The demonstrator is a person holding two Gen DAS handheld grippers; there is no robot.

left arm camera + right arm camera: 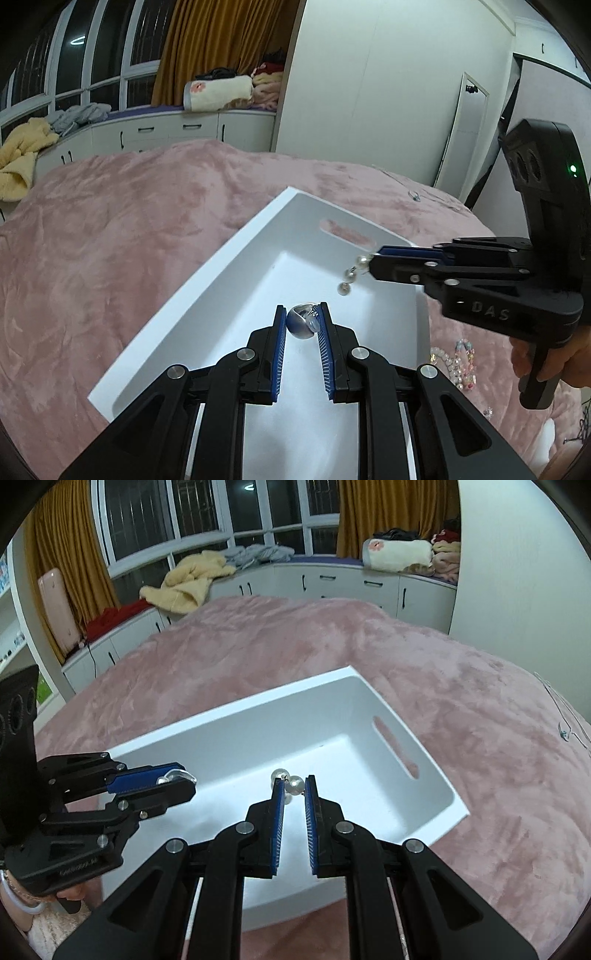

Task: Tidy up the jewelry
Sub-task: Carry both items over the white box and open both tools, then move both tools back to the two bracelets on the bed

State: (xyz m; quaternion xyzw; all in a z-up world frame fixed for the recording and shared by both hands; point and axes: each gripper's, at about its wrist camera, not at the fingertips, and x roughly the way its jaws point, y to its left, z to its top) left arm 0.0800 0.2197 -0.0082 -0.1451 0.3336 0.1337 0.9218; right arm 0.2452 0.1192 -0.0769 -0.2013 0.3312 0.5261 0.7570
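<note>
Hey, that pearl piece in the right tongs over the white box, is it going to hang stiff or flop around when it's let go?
The pearl piece probably flops: its beads dangle loosely below the right tongs. Round beads may roll a little on the smooth floor of the white box, though its walls should contain them. It looks light, since only the pad tips pinch it.

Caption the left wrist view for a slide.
Left tool grips a silver ball piece over the white bin while the right tool dangles a pearl strand above it.
</note>
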